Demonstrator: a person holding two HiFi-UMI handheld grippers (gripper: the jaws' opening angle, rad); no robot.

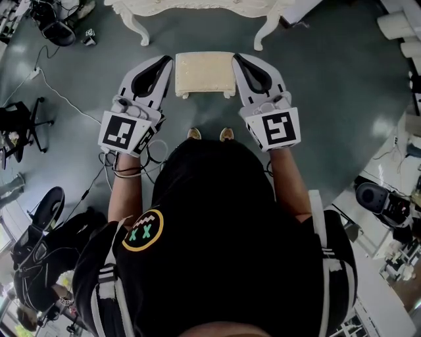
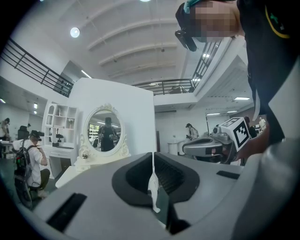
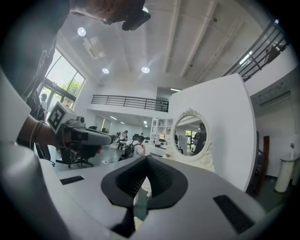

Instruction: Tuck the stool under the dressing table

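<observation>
I stand close by and watch. The person's shoes (image 1: 193, 133) are on the floor just behind the stool (image 1: 204, 74). The left claw (image 1: 164, 64) is at the stool's left side and the right claw (image 1: 240, 62) is at its right side. Both claws are closed with nothing in them. I can't tell if they touch the stool or hang above it.

The stool stands on the green floor (image 1: 316, 99) in front of the table (image 1: 191, 8). It is out in the open, not under the table. It lines up with the gap between the two curly front legs (image 1: 136, 31), but it is still apart from them.

Here is what I think could go wrong. Closed claws can't hold the stool, they can only push it. If one side gets pushed harder, the stool may turn and slide crooked. Then a corner could bump a table leg. A push up high on the soft seat could tip the stool over, because its feet may catch on the floor.

Farther back, a round mirror (image 2: 104, 130) stands on the table. A hard bump on the legs could make it shake.
</observation>
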